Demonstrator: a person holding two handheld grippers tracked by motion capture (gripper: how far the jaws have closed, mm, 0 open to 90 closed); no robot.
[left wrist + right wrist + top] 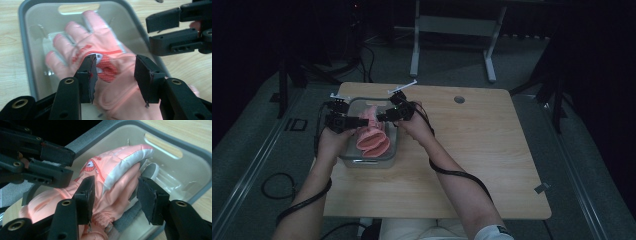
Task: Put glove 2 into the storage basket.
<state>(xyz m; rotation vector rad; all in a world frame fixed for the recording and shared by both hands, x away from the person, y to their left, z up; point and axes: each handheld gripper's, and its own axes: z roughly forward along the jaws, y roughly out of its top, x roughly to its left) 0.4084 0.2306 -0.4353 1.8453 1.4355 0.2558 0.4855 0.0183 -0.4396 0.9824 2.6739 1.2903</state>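
A clear bin with a grey rim (367, 162) stands on the left part of the wooden table. Pink gloves (373, 140) lie piled in it. In the left gripper view one glove (100, 42) lies palm up with its fingers spread, a red patch near the cuff. My left gripper (115, 60) is open, its jaws hovering over that cuff. My right gripper (115, 181) is open too, straddling a pink and grey glove (117, 162) that bulges up from the bin (175, 135). From above, the left gripper (362, 121) and right gripper (381, 118) nearly meet over the bin.
Bare tabletop (472, 150) stretches to the right of the bin, with a round cable hole (459, 99) near the far edge. A white desk frame (452, 30) stands on the floor behind. Cables trail from both forearms.
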